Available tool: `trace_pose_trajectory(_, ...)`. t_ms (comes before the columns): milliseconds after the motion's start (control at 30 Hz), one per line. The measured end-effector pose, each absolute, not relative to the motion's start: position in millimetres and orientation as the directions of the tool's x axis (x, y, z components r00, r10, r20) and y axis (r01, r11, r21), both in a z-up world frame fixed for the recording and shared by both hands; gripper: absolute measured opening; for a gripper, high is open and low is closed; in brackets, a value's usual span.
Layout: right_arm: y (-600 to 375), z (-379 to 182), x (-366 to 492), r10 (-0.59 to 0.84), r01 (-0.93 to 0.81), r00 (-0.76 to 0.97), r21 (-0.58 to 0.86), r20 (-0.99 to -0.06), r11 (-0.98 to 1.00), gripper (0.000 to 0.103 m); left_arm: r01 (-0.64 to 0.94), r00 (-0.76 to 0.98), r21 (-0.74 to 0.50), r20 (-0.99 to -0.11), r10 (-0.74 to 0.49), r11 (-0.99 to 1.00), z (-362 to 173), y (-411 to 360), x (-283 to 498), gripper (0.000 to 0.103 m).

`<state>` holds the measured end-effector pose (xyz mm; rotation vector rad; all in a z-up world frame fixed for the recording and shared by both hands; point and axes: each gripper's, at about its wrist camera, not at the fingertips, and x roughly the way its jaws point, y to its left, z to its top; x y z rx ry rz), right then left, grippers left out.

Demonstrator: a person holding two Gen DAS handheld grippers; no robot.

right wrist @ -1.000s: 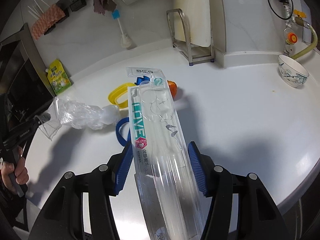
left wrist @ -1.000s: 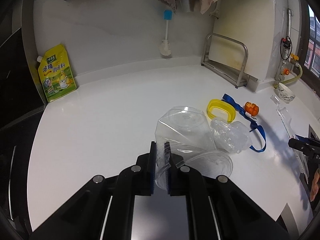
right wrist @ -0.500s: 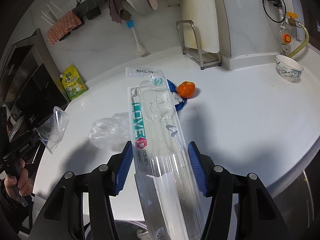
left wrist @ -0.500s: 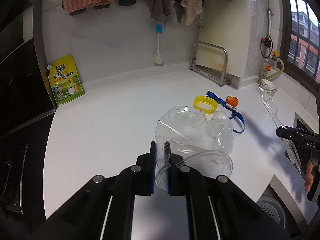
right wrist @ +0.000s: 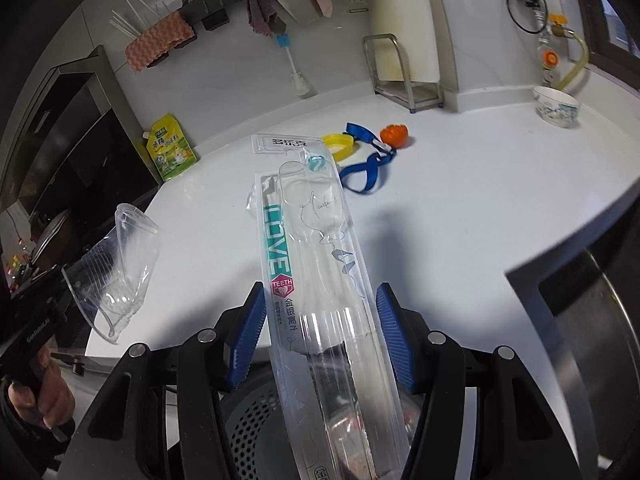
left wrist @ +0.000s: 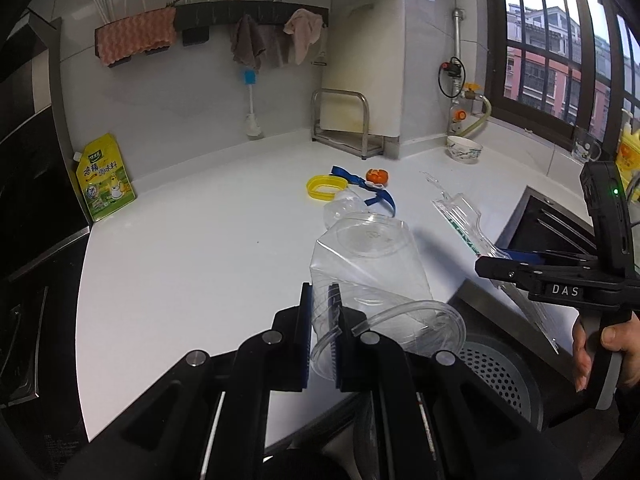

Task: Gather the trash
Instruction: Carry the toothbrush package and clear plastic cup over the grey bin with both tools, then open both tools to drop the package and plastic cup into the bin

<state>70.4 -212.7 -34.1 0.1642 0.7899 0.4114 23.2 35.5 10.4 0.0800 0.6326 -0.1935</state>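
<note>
left gripper (left wrist: pixel 320 320) pinches crushed clear cup (left wrist: pixel 368 264); right gripper (right wrist: pixel 320 328) clamps toothbrush package (right wrist: pixel 316 264), long axis forward; perforated bin (right wrist: pixel 256 424) sits lower centre, beneath both.

- You face a white counter (left wrist: pixel 192 248) that curves along a white wall (left wrist: pixel 168 92).
- A dark rail (left wrist: pixel 248 14) on your wall carries a pink cloth (left wrist: pixel 134 40), a grey rag (left wrist: pixel 248 42) and a pale rag (left wrist: pixel 304 34).
- A blue-handled brush (left wrist: pixel 250 104) hangs under the rail.
- A metal rack (left wrist: pixel 344 124) stands in your far corner, against a white panel.
- Your right side has a barred window (left wrist: pixel 560 60); daylight, brick buildings outside.
- A pipe (left wrist: pixel 458 52) with a yellow hose (left wrist: pixel 478 118) runs beside the window.
- A dark cabinet (left wrist: pixel 28 168) bounds your left.
- A sink (left wrist: pixel 548 228) is sunk in the counter at your right.
</note>
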Motion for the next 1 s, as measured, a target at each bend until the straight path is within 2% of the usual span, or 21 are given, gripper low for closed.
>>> trace_pose_trajectory(300, -208, -47, 10, 0.324, -0.209, 0.655, 0.248, -0.683, 0.946, 0.054, 0.253, 0.764, 0.041, -0.621, -0.174, 0.967, -10, 13, -18, 0.009)
trace_pose_trajectory(567, -211, -66, -28, 0.223, -0.122, 0.663, 0.190, -0.715, 0.974, 0.054, 0.238, 0.721, 0.004, -0.670, -0.174, 0.971, -33, -1, -32, 0.009)
trace_pose_trajectory(800, -227, -99, -48, 0.190, -0.023, 0.650, 0.232, -0.736, 0.973, 0.054, 0.242, 0.712, 0.001, -0.679, -0.177, 0.970, -47, -21, -33, 0.009)
trace_pose_trajectory(1000, -227, -117, -60, 0.204, -0.011, 0.615, 0.250, -0.762, 0.968, 0.054, 0.253, 0.664, -0.015, -0.725, -0.185, 0.967, -72, -31, -28, 0.009)
